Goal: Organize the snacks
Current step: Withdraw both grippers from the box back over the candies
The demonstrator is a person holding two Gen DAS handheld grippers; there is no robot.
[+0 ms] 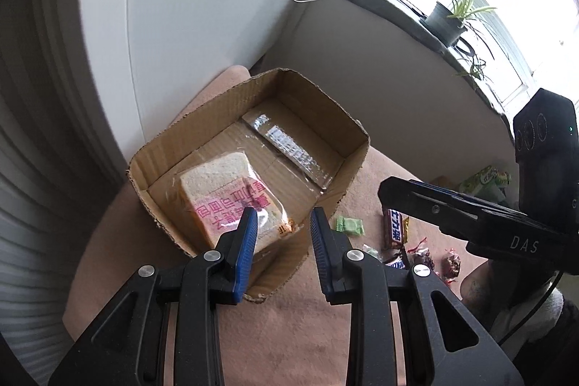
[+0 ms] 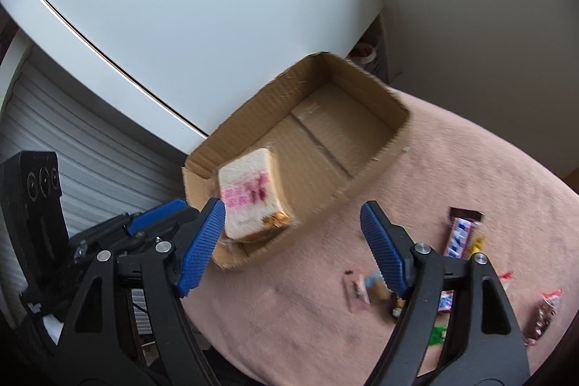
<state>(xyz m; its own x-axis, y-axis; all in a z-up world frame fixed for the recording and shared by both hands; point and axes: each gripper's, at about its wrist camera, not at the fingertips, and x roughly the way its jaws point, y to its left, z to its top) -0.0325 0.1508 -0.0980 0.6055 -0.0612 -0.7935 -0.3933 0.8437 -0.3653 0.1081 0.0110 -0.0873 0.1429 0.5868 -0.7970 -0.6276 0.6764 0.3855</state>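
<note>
A wrapped sandwich (image 1: 224,194) (image 2: 249,198) with pink print lies in the near corner of an open cardboard box (image 1: 356,141) (image 2: 396,104). My left gripper (image 1: 284,227) hovers over the box's near wall, open, with nothing between its blue pads. My right gripper (image 2: 292,208) stands open and wide over the box's right wall, also with nothing in it. In the left wrist view its black body (image 1: 470,216) reaches in from the right. Loose snacks lie to the right of the box: a chocolate bar (image 1: 394,228) (image 2: 459,236), a green candy (image 1: 349,227) and dark wrapped sweets (image 1: 452,263) (image 2: 544,315).
The box and snacks rest on a round table with a pink cloth (image 1: 289,321) (image 2: 470,161). A white cabinet (image 2: 181,6) stands close behind the box. A potted plant (image 1: 447,20) sits on the window sill at the far right.
</note>
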